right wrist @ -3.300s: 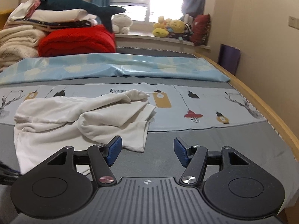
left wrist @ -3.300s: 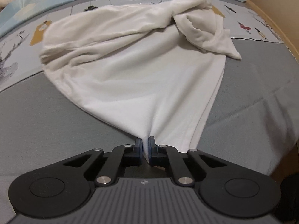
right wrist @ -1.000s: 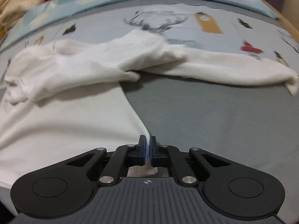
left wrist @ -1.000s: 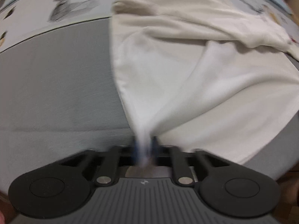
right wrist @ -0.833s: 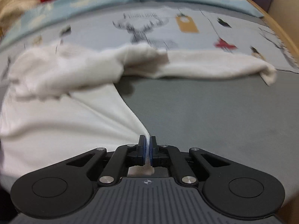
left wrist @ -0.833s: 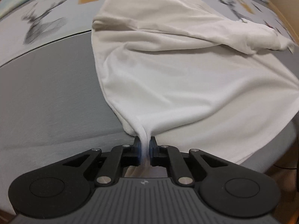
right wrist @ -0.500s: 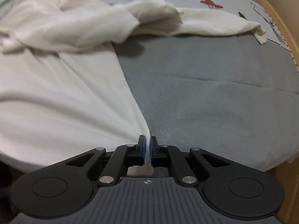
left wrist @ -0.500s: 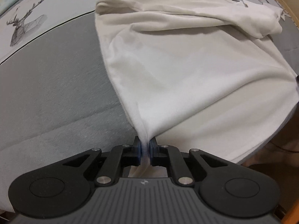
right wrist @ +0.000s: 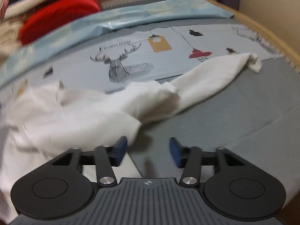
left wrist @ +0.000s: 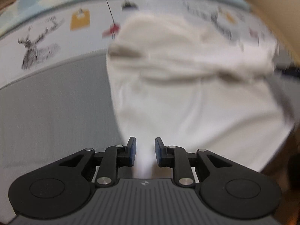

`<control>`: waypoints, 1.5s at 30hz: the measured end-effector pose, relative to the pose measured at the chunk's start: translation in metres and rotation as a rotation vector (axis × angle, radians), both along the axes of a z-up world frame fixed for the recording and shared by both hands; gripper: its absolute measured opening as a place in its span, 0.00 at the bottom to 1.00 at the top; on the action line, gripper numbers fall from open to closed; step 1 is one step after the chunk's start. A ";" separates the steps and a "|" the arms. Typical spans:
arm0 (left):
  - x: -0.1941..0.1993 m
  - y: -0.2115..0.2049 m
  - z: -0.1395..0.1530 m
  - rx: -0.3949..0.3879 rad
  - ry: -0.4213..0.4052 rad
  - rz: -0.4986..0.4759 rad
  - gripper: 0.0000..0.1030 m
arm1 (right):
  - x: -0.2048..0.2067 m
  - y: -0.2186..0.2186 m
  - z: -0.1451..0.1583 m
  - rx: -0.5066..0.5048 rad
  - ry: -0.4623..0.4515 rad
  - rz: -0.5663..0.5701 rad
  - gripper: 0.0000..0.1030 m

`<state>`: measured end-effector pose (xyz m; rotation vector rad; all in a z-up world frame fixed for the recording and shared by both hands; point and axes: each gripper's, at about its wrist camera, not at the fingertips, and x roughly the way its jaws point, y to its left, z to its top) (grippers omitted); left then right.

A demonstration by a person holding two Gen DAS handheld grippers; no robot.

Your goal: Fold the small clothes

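A white shirt [left wrist: 187, 93] lies spread on the grey bed cover, its upper part bunched in folds. In the left wrist view my left gripper [left wrist: 143, 151] is open, and a strip of the shirt's hem lies between its blue pads, which stand apart. In the right wrist view the shirt [right wrist: 75, 116] fills the left side, with one sleeve [right wrist: 215, 78] stretched out to the right. My right gripper [right wrist: 148, 151] is open, with the shirt's edge by its left pad and bare grey cover between the pads.
The bed cover [right wrist: 234, 123] is grey near me and pale blue with deer and tag prints farther off. A red blanket [right wrist: 60, 13] and stacked bedding lie at the far left. The wooden bed edge [right wrist: 271, 37] runs along the right.
Both grippers have opened and let go of the shirt's hem, which they were holding half a second ago. Both views have lifted and are blurred by motion.
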<state>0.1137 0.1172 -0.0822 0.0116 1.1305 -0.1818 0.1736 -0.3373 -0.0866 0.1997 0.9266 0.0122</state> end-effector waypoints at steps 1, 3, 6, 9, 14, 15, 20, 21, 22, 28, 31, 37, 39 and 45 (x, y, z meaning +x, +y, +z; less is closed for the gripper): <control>0.006 -0.004 0.005 -0.019 -0.030 0.016 0.23 | 0.008 0.000 -0.005 0.032 0.029 -0.012 0.53; 0.016 -0.017 0.016 -0.054 -0.092 0.023 0.23 | 0.021 0.000 -0.012 0.096 0.053 -0.032 0.53; 0.029 -0.044 0.026 -0.092 -0.178 -0.012 0.23 | 0.030 0.015 -0.012 0.137 0.040 0.006 0.15; 0.040 -0.076 0.033 -0.138 -0.243 -0.072 0.27 | 0.034 0.029 0.001 0.191 -0.049 0.066 0.04; 0.054 -0.134 0.032 -0.144 -0.343 -0.202 0.52 | 0.028 0.036 0.042 0.511 -0.289 0.230 0.03; 0.058 -0.145 0.029 -0.148 -0.361 -0.219 0.56 | 0.031 0.036 0.044 0.562 -0.294 0.236 0.03; 0.082 -0.177 0.021 -0.259 -0.413 -0.255 0.59 | 0.049 0.036 0.046 0.707 -0.297 0.223 0.03; 0.086 -0.182 0.021 -0.277 -0.425 -0.266 0.59 | 0.053 0.036 0.046 0.731 -0.296 0.220 0.03; 0.090 -0.189 0.020 -0.280 -0.442 -0.274 0.59 | 0.057 0.038 0.047 0.743 -0.295 0.216 0.03; 0.109 -0.216 0.012 -0.292 -0.484 -0.324 0.59 | 0.075 0.051 0.047 0.764 -0.297 0.209 0.03; 0.120 -0.225 0.008 -0.223 -0.514 -0.325 0.52 | 0.085 0.057 0.048 0.760 -0.301 0.205 0.03; 0.160 -0.173 0.012 -0.136 -0.469 -0.124 0.08 | 0.103 0.077 0.057 0.606 -0.288 0.206 0.10; 0.175 -0.128 0.015 -0.112 -0.451 -0.001 0.08 | 0.108 0.077 0.058 0.525 -0.290 0.166 0.29; 0.194 0.056 0.008 0.019 -0.388 0.434 0.08 | 0.132 0.075 0.033 0.177 -0.178 0.016 0.39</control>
